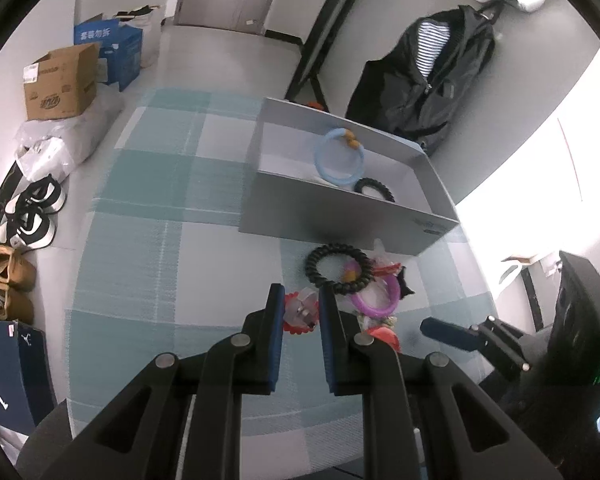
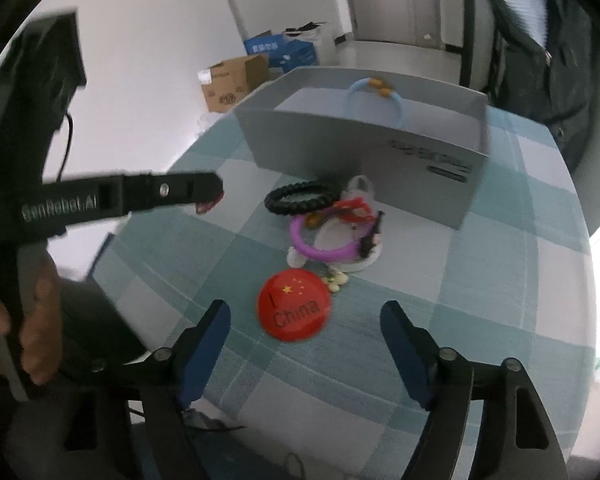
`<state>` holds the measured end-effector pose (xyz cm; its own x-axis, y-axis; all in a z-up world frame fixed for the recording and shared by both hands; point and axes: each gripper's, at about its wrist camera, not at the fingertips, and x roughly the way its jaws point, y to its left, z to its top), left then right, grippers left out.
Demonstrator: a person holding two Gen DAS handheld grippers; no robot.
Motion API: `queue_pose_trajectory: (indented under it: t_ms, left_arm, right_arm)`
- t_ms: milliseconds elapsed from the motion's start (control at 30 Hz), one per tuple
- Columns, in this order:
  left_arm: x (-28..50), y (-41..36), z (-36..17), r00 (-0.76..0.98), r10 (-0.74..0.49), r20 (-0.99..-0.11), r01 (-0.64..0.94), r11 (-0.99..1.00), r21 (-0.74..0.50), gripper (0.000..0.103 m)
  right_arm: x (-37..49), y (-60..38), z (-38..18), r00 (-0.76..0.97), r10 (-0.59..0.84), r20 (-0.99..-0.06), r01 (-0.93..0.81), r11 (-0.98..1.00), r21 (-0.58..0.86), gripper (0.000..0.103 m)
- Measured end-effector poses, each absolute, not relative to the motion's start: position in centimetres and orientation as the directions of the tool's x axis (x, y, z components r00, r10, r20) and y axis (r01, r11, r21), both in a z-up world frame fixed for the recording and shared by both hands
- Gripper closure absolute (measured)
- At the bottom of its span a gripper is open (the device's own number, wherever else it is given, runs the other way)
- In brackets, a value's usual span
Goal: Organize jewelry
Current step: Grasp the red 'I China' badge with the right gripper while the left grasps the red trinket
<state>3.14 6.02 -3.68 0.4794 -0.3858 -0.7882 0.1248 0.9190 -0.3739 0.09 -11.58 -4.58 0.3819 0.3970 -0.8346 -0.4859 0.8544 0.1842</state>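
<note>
Left wrist view: the left gripper [image 1: 299,306] was seen clamped on a small red-edged, clear plastic trinket [image 1: 300,312], its blue pads drawn together around it above the checked teal-and-white cloth of the desk [image 1: 148,216]. The grip was judged to be the start of a transfer to the open grey cardboard box [image 1: 340,216], where a pale blue ring bracelet with amber beads [image 1: 339,156] and a small black coiled hair tie [image 1: 375,190] already lay. The unsorted pile was seen just in front of the box's near wall: a large black coiled ring [image 1: 336,266] overlapping a purple plastic bangle [image 1: 376,296], with smaller pieces too tangled to identify.

Right wrist view: the right gripper [image 2: 305,320] was shown with jaws apart, nothing between the pads, aimed down at a round red badge printed with yellow stars and the word "China" [image 2: 294,306] lying flat on the cloth beside small cream beads [image 2: 336,281]. The badge was judged its likely target. The person's hand [image 2: 32,320] was seen on the left tool's handle.
</note>
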Motion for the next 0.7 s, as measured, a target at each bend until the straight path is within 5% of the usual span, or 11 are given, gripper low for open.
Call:
queue_pose_trajectory:
  t_ms: [433, 533, 700]
  left_arm:
    - [3.5, 7.2, -3.8, 0.481, -0.383, -0.788, 0.091, 0.917, -0.389, 0.091]
    - [3.5, 7.3, -3.7, 0.483, -0.383, -0.788, 0.094, 0.917, -0.388, 0.091]
    - [3.6, 7.4, -3.8, 0.480, -0.388, -0.787, 0.092, 0.914, -0.394, 0.091]
  right_arm:
    - [-1.0, -8.2, -5.2, 0.426, 0.293, -0.856, -0.523, 0.852, 0.031, 0.041]
    - [-1.0, -7.9, -5.1, 0.441, 0.288, -0.850, -0.532, 0.847, 0.012, 0.059]
    - [-0.9, -7.8, -5.0, 0.443, 0.286, -0.850, -0.534, 0.845, 0.006, 0.061]
